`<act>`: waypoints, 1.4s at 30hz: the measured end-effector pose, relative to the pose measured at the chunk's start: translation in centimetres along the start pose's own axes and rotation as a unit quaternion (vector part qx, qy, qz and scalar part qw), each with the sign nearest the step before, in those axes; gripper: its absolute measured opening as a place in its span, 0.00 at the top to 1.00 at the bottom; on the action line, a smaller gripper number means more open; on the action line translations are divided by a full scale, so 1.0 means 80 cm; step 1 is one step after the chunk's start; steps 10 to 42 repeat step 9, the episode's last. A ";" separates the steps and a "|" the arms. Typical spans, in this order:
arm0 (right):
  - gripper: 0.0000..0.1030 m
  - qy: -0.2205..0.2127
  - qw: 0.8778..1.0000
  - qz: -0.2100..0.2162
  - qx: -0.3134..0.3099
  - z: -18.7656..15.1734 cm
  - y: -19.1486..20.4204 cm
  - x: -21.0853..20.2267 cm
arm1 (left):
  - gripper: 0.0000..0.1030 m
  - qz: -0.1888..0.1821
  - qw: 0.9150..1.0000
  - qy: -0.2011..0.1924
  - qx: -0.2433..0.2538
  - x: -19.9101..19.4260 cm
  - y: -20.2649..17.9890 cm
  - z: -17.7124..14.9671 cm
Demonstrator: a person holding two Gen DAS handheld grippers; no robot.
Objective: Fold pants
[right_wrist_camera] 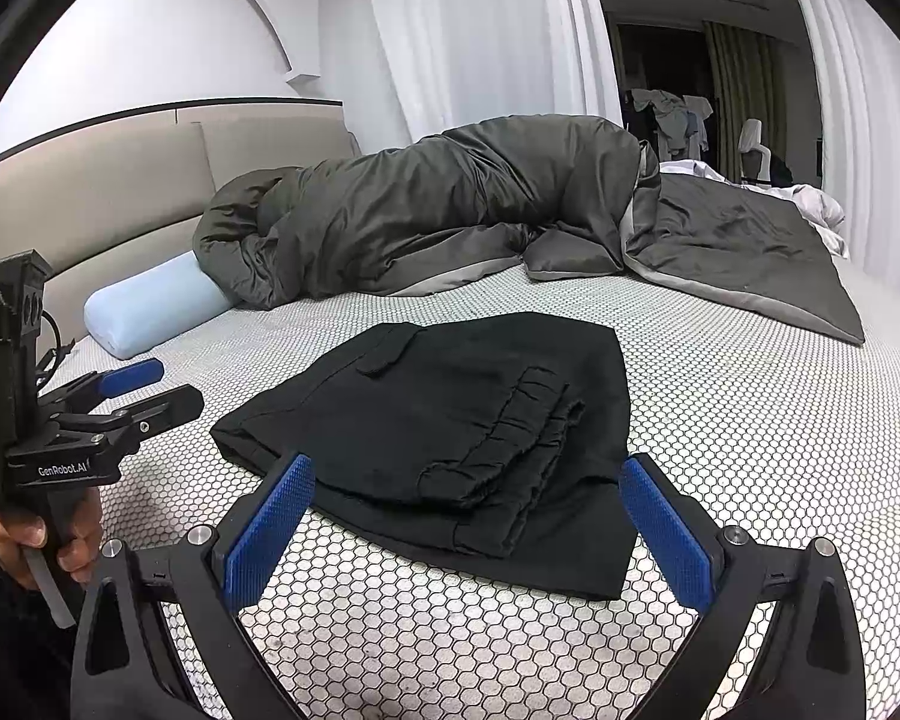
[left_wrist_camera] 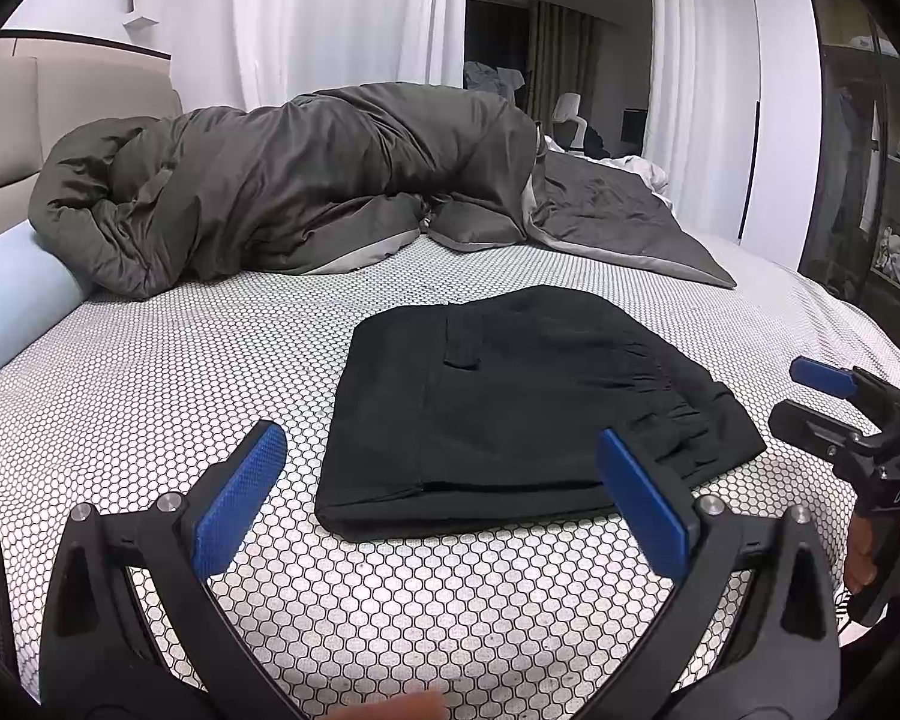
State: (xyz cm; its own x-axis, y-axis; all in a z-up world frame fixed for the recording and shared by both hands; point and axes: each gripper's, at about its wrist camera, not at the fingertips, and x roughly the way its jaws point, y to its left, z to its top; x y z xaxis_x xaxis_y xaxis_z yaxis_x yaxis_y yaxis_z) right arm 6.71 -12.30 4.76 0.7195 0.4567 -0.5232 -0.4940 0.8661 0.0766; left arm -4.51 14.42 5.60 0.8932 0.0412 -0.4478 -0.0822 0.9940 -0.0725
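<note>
The black pants (left_wrist_camera: 510, 402) lie folded into a compact rectangle on the honeycomb-patterned bed sheet (left_wrist_camera: 180, 372); they also show in the right wrist view (right_wrist_camera: 450, 426), with the gathered waistband on top toward the near right. My left gripper (left_wrist_camera: 441, 480) is open and empty, held just short of the pants' near edge. My right gripper (right_wrist_camera: 465, 516) is open and empty, its jaws spread over the pants' near edge without touching. Each gripper shows in the other's view, the right one (left_wrist_camera: 834, 396) and the left one (right_wrist_camera: 138, 384).
A rumpled dark grey duvet (left_wrist_camera: 306, 192) stretches across the far side of the bed. A light blue bolster (right_wrist_camera: 150, 303) lies at the left by the beige headboard (right_wrist_camera: 90, 210). White curtains and a wardrobe stand beyond.
</note>
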 end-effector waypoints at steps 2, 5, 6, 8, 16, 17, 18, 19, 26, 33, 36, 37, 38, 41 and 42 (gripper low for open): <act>0.00 0.000 1.000 0.001 0.001 0.000 -0.001 0.000 | 0.00 -0.001 1.000 0.000 0.001 0.001 0.000 0.000; 0.00 0.001 1.000 0.001 0.000 -0.001 -0.001 0.000 | 0.00 0.000 1.000 -0.001 0.001 -0.001 0.000 0.000; 0.00 0.000 1.000 0.001 0.000 0.000 0.000 0.000 | 0.00 0.000 1.000 -0.001 0.001 0.000 0.001 0.000; 0.00 0.001 1.000 0.002 0.000 0.000 -0.001 0.000 | 0.00 -0.001 1.000 0.000 0.001 0.000 0.002 0.000; 0.00 0.001 1.000 0.002 0.000 -0.001 -0.001 0.000 | 0.00 -0.001 1.000 0.001 0.002 0.000 0.002 0.000; 0.00 0.001 1.000 0.002 0.000 -0.001 -0.001 0.000 | 0.00 -0.001 1.000 0.001 0.002 0.000 0.002 0.000; 0.00 0.001 1.000 0.002 0.000 -0.001 -0.001 0.000 | 0.00 -0.001 1.000 0.001 0.002 0.000 0.002 0.000; 0.00 0.001 1.000 0.002 0.000 -0.001 -0.001 0.000 | 0.00 -0.001 1.000 0.001 0.002 0.000 0.002 0.000; 0.00 0.001 1.000 0.002 0.000 -0.001 -0.001 0.000 | 0.00 -0.001 1.000 0.001 0.002 0.000 0.002 0.000; 0.00 0.001 1.000 0.002 0.000 -0.001 -0.001 0.000 | 0.00 -0.001 1.000 0.001 0.002 0.000 0.002 0.000; 0.00 0.001 1.000 0.002 0.000 -0.001 -0.001 0.000 | 0.00 -0.001 1.000 0.001 0.002 0.000 0.002 0.000; 0.00 0.001 1.000 0.002 0.000 -0.001 -0.001 0.000 | 0.00 -0.001 1.000 0.001 0.002 0.000 0.002 0.000; 0.00 0.001 1.000 0.002 0.000 -0.001 -0.001 0.000 | 0.00 -0.001 1.000 0.001 0.002 0.000 0.002 0.000; 0.00 0.001 1.000 0.002 0.000 -0.001 -0.001 0.000 | 0.00 -0.001 1.000 0.001 0.002 0.000 0.002 0.000; 0.00 0.001 1.000 0.002 0.000 -0.001 -0.001 0.000 | 0.00 -0.001 1.000 0.001 0.002 0.000 0.002 0.000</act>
